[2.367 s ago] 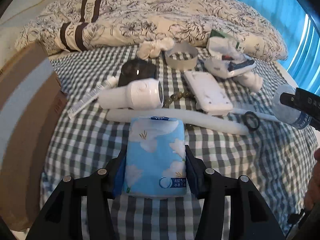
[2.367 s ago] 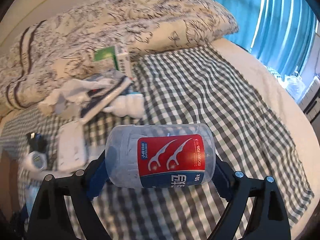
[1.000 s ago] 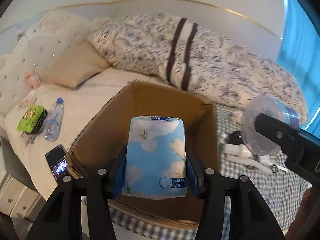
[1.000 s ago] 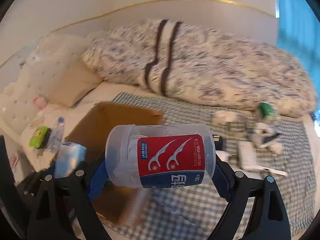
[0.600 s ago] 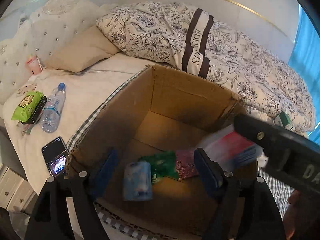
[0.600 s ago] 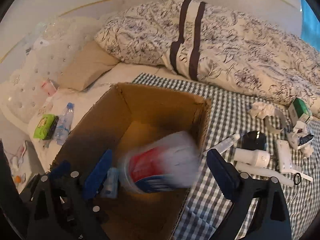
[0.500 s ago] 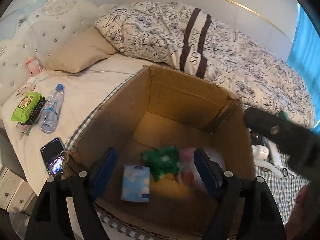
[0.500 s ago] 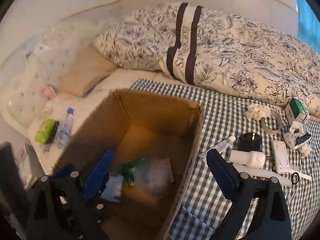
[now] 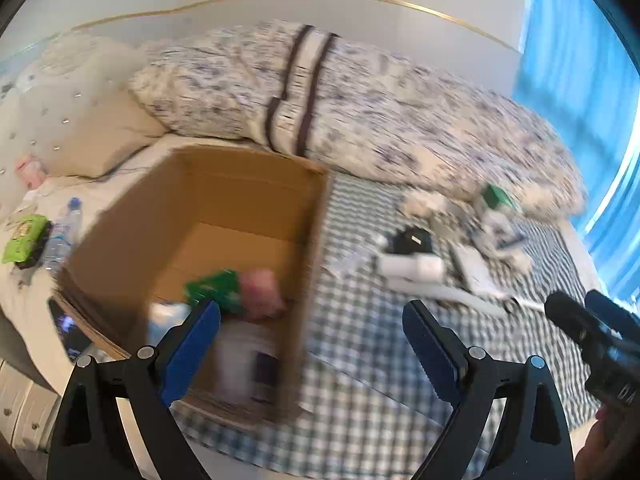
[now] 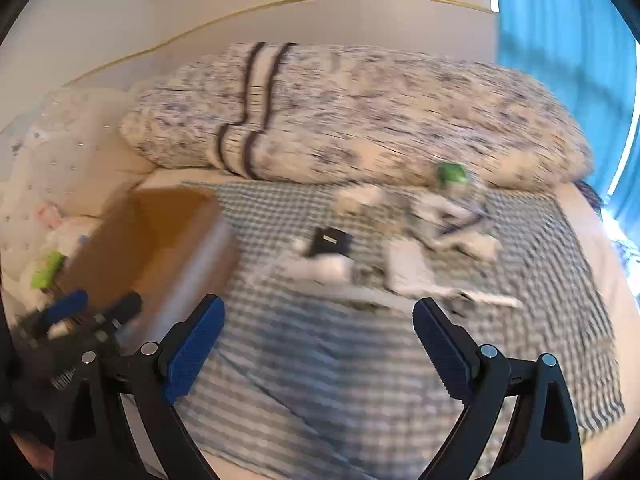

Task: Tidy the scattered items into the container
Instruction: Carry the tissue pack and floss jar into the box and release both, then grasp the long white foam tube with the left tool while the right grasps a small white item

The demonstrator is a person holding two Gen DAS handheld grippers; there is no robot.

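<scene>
Left tool (image 9: 310,336): released, blue pads spread wide, nothing between them; hangs over the near right corner of the box.
Right tool (image 10: 318,334): released, pads wide apart, empty; hangs over the checked cloth, right of the box.
Box (image 9: 316,248): open brown cardboard, standing on the bed at the left edge of the cloth.
Box contents: green packet (image 9: 214,284) and pink packet (image 9: 262,288) side by side on the floor of the box; a pale blue pack (image 9: 164,316) near the front wall; a whitish jar (image 9: 248,364) at the near right corner, blurred.
Cloth (image 10: 320,380): dark-and-white check, spread on the bed.
Scattered items: on the cloth, well right of the box, all blurred; a black item (image 10: 331,242), a white cylinder (image 9: 412,267), a flat white item (image 10: 408,266), a green box (image 10: 451,174) by the duvet, others too smeared to tell.
Duvet (image 10: 360,116): floral, two dark stripes, bunched along the far side.
Bed, left of box: water bottle (image 9: 62,234), green pack (image 9: 24,238).
Curtain (image 9: 580,64): blue, far right.
</scene>
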